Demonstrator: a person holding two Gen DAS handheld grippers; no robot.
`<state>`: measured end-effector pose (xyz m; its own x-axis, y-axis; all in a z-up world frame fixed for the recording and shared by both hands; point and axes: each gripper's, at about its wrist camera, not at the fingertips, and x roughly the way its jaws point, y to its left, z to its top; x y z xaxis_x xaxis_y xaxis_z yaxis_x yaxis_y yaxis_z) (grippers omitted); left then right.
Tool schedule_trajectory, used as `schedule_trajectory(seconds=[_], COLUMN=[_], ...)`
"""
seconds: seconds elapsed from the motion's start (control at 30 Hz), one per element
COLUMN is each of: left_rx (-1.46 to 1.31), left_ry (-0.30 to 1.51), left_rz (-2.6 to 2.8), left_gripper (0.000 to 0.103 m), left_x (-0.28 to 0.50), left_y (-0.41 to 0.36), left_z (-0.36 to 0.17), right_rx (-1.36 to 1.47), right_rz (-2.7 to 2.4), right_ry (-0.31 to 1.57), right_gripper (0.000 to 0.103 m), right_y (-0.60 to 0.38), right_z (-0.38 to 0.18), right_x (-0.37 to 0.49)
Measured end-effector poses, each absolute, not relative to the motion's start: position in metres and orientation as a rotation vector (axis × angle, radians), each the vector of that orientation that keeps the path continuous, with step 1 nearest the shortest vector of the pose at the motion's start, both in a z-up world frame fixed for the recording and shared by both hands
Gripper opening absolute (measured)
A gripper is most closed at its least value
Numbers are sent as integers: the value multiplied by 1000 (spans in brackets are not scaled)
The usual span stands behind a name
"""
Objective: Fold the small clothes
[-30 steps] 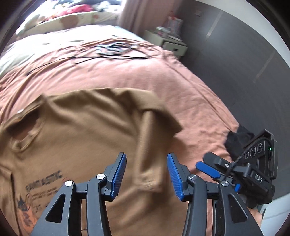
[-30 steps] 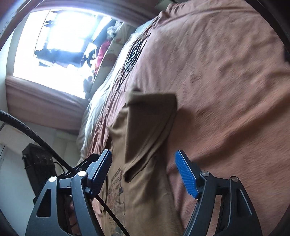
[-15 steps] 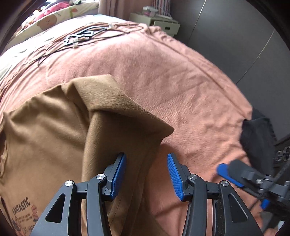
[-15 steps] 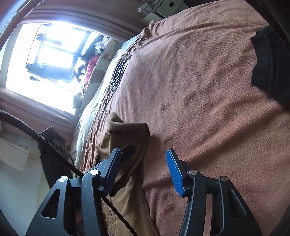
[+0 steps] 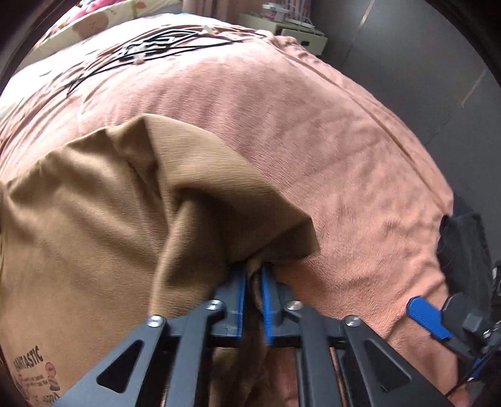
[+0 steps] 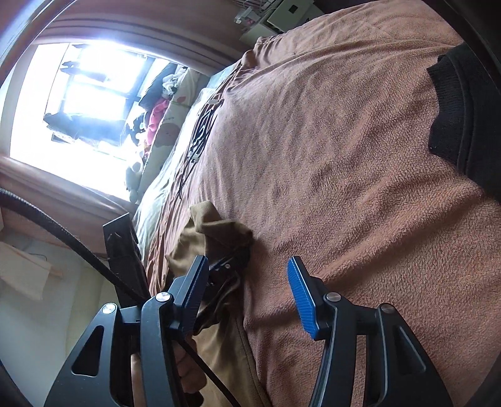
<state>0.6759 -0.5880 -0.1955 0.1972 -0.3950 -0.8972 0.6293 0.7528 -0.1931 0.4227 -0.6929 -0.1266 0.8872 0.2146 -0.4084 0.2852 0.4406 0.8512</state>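
A tan t-shirt [image 5: 78, 225] with a printed chest graphic lies on a pink-brown bed cover [image 5: 313, 131]. Its sleeve [image 5: 225, 200] is folded over the body. My left gripper [image 5: 253, 281] is shut on the shirt's side edge just below that sleeve, with cloth pinched between the blue pads. In the right wrist view the same shirt [image 6: 225, 344] shows at lower left, with the left gripper [image 6: 228, 266] under the sleeve [image 6: 219, 228]. My right gripper [image 6: 247, 297] stands open above the bed cover [image 6: 344, 188], right beside the shirt's edge, holding nothing.
A black garment [image 5: 463, 244] [image 6: 463, 109] lies at the bed's right edge. Black cables [image 5: 150, 43] lie on the far part of the cover. Pillows [image 5: 94, 22], a white nightstand [image 5: 297, 28] and a bright window [image 6: 78, 103] stand beyond the bed.
My left gripper moved in on the shirt's edge below the sleeve and shut on it. The right gripper stayed open and drifted slightly nearer the shirt.
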Motion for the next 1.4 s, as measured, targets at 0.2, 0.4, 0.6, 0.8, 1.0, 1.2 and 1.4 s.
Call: schedule_trajectory(seconds=[0.2, 0.4, 0.6, 0.8, 1.0, 1.2, 1.4], left_rx=[139, 76, 24, -57, -109, -147, -190], left_ry=[1124, 1083, 1067, 1068, 1112, 1171, 1184], left_rz=[-776, -764, -698, -570, -452, -404, -432], left_gripper=[7, 7, 7, 7, 8, 34, 53], left_x=[674, 673, 679, 699, 715, 724, 712], left_y=[-560, -531, -493, -448, -415, -398, -385], left_z=[-160, -129, -116, -120, -147, -170, -179], right_rx=[1088, 1022, 965, 940, 910, 889, 894], right_rz=[-20, 31, 61, 59, 65, 56, 56], right_ry=[514, 548, 592, 627, 630, 645, 673], right_gripper=[51, 51, 51, 51, 51, 51, 51], right_y=[-679, -658, -644, -645, -641, -636, -632], right_z=[-121, -118, -119, -120, -112, -115, -118], right_x=[430, 449, 467, 480, 491, 499, 506])
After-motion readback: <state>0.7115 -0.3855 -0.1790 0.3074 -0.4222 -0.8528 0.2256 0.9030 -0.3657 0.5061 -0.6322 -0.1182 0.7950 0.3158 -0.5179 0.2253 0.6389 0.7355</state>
